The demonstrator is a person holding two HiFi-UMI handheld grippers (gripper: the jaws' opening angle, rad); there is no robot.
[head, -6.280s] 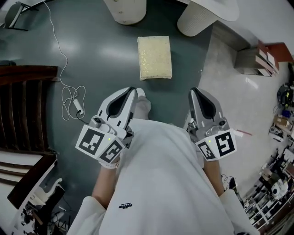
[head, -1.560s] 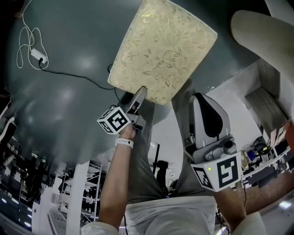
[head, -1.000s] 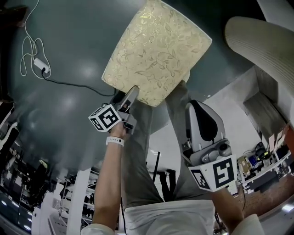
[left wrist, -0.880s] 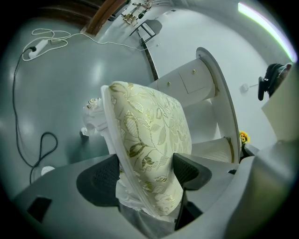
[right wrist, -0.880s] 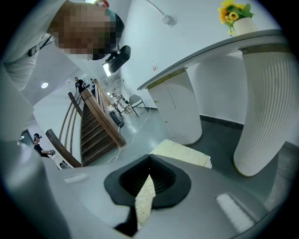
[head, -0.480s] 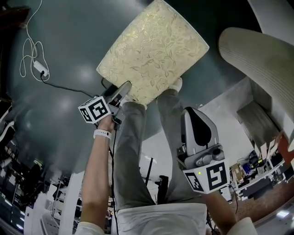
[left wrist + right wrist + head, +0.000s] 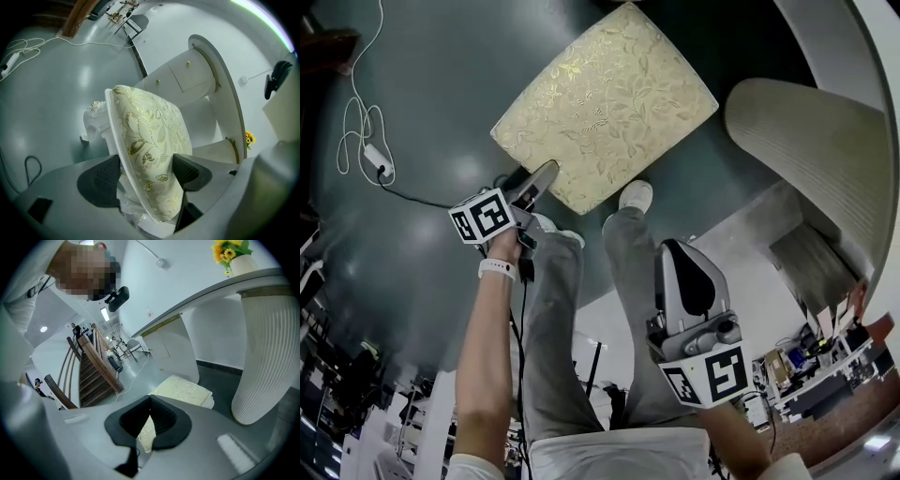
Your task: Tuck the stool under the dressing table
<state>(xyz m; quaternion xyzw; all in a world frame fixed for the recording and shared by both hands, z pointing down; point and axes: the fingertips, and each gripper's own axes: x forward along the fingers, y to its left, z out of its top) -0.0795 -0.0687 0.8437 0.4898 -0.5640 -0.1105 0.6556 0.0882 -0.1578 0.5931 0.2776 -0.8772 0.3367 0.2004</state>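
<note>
The stool (image 7: 602, 101) has a cream cushion with a gold leaf pattern and stands on the dark grey floor. My left gripper (image 7: 544, 175) is shut on its near edge. In the left gripper view the cushion rim (image 7: 148, 143) sits pinched between the two dark pads, with my left gripper (image 7: 146, 174) around it. The white dressing table (image 7: 201, 70) with drawers lies beyond the stool. Its ribbed white leg (image 7: 806, 141) is at the right of the head view. My right gripper (image 7: 684, 258) hangs by the person's leg, shut and holding nothing. The right gripper (image 7: 150, 401) points at the stool (image 7: 185, 390).
A white cable with a power strip (image 7: 367, 155) lies on the floor at the left. A wooden chair (image 7: 91, 364) stands far left. A vase of yellow flowers (image 7: 232, 256) rests on the table top. The person's legs and shoe (image 7: 636, 197) are just behind the stool.
The stool has slid away and to the right toward the ribbed table leg with my left gripper on its edge. The person has stepped after it. The right gripper has dropped lower.
</note>
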